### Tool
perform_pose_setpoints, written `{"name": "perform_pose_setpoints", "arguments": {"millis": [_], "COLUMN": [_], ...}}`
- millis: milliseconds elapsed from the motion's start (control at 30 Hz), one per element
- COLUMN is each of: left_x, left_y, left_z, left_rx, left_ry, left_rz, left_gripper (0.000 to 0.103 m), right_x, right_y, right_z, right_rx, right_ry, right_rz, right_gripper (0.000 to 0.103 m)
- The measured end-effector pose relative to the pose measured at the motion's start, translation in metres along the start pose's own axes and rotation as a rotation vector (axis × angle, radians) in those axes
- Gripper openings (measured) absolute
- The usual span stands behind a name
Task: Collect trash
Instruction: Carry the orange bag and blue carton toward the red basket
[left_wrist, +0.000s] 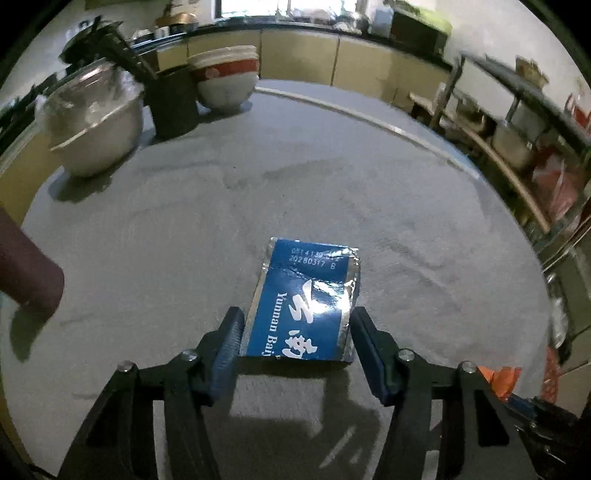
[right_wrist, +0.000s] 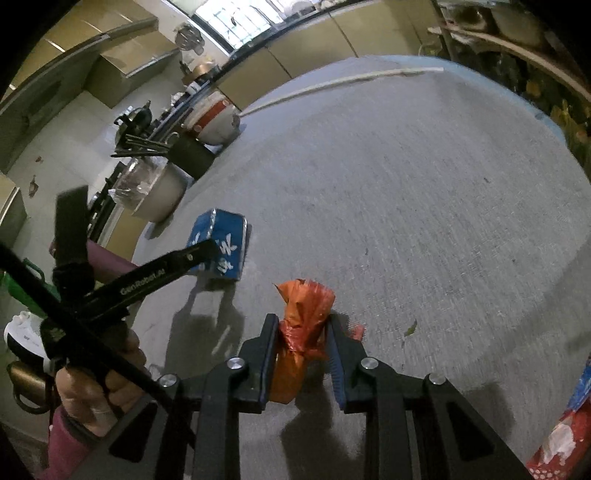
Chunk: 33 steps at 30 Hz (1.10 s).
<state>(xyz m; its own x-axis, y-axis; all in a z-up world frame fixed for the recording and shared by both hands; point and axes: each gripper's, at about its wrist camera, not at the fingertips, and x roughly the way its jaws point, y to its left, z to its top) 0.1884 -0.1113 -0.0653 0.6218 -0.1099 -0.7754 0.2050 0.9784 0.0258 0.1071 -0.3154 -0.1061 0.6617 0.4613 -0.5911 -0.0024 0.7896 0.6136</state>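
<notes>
A crumpled blue carton (left_wrist: 306, 295) with white lettering lies flat on the grey table (left_wrist: 184, 221). My left gripper (left_wrist: 295, 325) is open, its fingers on either side of the carton's near end, close to its sides. The carton also shows in the right wrist view (right_wrist: 221, 247), with the left gripper's finger (right_wrist: 177, 267) across it. My right gripper (right_wrist: 304, 332) is shut on a wad of orange plastic wrap (right_wrist: 303, 332), held just above the table.
A steel bowl covered in plastic film (left_wrist: 96, 125), a dark utensil holder (left_wrist: 173, 103) and stacked white-and-red bowls (left_wrist: 225, 81) stand at the table's far left. A red-and-blue packet (right_wrist: 565, 435) lies at the right edge. Shelves (left_wrist: 517, 129) stand beyond the table on the right.
</notes>
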Motion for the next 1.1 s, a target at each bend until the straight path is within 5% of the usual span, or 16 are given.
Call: {"name": "perform_pose_setpoints", "arguments": {"millis": [200, 467, 1100], "left_x": [-0.061, -0.127, -0.181], "left_y": [-0.002, -0.022, -0.076], "left_z": [-0.024, -0.062, -0.107], "left_rx": [0.025, 0.077, 0.204], "left_ry": [-0.113, -0.204, -0.293], "left_rz": [0.000, 0.101, 0.161], "left_gripper": [0.060, 0.060, 0.060], "right_x": [-0.026, -0.066, -0.145], "right_y": [0.009, 0.022, 0.005], "right_z": [-0.011, -0.037, -0.070], "right_rx": [-0.035, -0.099, -0.100], "right_ry": [-0.071, -0.136, -0.253], "right_rz": [0.029, 0.016, -0.007], "right_gripper": [0.027, 0.027, 0.027]}}
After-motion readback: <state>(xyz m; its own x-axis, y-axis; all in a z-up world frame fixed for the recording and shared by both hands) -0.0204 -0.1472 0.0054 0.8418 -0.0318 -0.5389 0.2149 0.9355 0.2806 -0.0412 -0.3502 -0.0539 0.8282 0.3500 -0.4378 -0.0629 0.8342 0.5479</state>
